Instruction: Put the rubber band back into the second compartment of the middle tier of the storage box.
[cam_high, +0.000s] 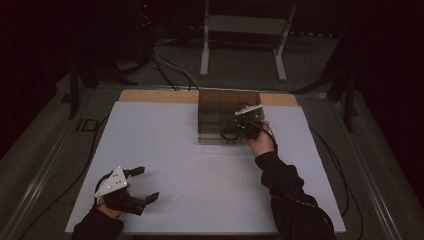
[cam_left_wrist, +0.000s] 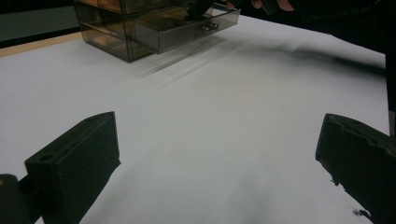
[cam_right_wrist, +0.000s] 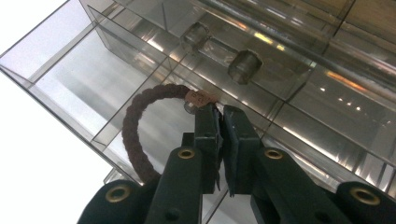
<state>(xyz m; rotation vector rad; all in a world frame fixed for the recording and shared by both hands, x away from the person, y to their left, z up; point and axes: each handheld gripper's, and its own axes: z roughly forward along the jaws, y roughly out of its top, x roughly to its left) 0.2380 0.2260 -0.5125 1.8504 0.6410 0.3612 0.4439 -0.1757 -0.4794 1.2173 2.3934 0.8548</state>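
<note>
Your right tongs (cam_right_wrist: 219, 116) are clamped on a dark reddish-brown braided loop (cam_right_wrist: 135, 121) with a small pale tag where the jaws pinch it. The loop hangs over the open drawer (cam_right_wrist: 84, 74) of the smoky clear plastic organizer (cam_high: 220, 107) on the desk (cam_high: 200, 170). Your left tongs (cam_high: 145, 184) rest near the desk's front edge, jaws wide apart.

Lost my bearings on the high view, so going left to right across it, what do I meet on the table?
Left gripper, jaws apart over the white table cover → smoky clear drawer organizer → right gripper at its opened drawer, pinching a dark braided hair tie.
</note>
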